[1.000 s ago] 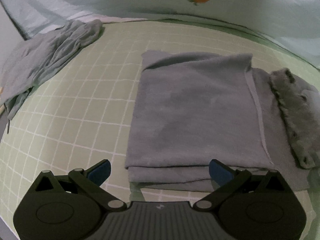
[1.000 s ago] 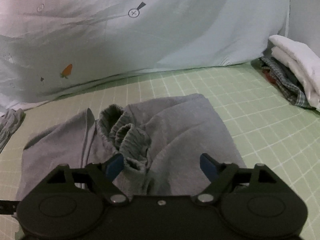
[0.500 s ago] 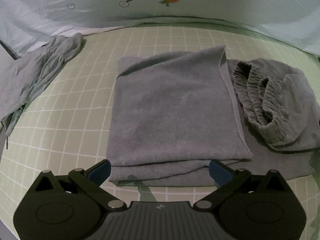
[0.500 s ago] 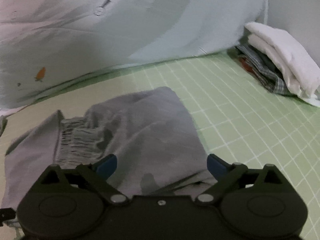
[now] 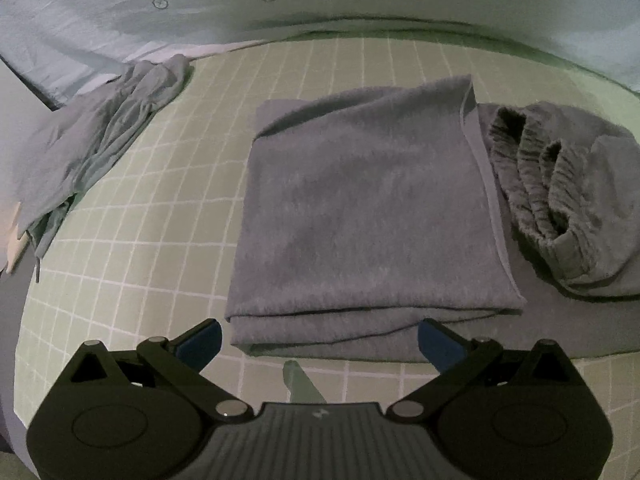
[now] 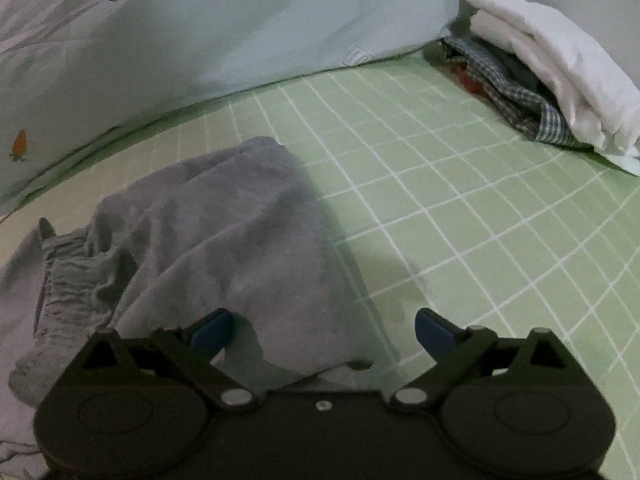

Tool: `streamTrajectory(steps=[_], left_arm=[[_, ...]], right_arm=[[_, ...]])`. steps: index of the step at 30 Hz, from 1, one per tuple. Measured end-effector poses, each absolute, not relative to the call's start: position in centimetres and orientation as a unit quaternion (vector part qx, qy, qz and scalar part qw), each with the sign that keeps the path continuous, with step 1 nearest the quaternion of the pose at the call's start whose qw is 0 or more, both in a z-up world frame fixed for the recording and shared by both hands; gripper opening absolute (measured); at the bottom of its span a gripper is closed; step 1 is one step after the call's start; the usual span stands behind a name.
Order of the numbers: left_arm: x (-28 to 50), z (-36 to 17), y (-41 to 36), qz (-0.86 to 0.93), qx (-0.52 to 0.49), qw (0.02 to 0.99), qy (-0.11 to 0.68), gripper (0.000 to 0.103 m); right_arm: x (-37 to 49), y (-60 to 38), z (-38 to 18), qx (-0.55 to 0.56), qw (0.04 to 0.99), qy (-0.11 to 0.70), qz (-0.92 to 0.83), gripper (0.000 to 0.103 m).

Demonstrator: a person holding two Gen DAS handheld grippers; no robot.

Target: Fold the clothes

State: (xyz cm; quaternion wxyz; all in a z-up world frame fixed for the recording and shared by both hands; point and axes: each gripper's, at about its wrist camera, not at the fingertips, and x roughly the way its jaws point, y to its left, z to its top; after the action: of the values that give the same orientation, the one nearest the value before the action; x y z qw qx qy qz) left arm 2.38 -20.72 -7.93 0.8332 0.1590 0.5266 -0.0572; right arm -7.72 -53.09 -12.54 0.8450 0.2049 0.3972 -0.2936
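A grey pair of fleece trousers (image 5: 360,216) lies folded on the green checked sheet (image 5: 168,216), its ribbed waistband (image 5: 536,184) bunched at the right. My left gripper (image 5: 318,342) is open and empty, just in front of the fold's near edge. In the right wrist view the same trousers (image 6: 224,248) lie at the left with the waistband (image 6: 68,276) showing. My right gripper (image 6: 320,332) is open and empty over the garment's right corner.
A crumpled grey garment (image 5: 96,148) lies at the far left. A pale blue duvet with carrot prints (image 5: 280,0) borders the back. A stack of folded white and plaid clothes (image 6: 536,80) sits at the far right of the sheet (image 6: 480,220).
Both grippers have drawn back and swung slightly; the left view shifted so the trousers sit more centred, the right view turned towards the stack. Both jaws stayed open.
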Motion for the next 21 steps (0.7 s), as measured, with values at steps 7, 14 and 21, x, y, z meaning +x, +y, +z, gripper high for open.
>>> streamTrajectory(steps=[7,14,21], left_arm=[[2.0,-8.3,-22.2,-0.057,0.179,0.824,0.534,0.103],[2.1,-8.6,-23.1,-0.058,0.192,0.815,0.543,0.103],[2.2,-8.3,-22.7,-0.064,0.177,0.820,0.540,0.103]], right_arm=[[-7.0,-54.3,-13.7,0.218,0.839,0.407,-0.289,0.103],[-6.8,-54.1,-13.7,0.198,0.847,0.409,-0.275,0.098],[-6.1,-53.1,-12.4,0.199,0.864,0.401,-0.229,0.023]])
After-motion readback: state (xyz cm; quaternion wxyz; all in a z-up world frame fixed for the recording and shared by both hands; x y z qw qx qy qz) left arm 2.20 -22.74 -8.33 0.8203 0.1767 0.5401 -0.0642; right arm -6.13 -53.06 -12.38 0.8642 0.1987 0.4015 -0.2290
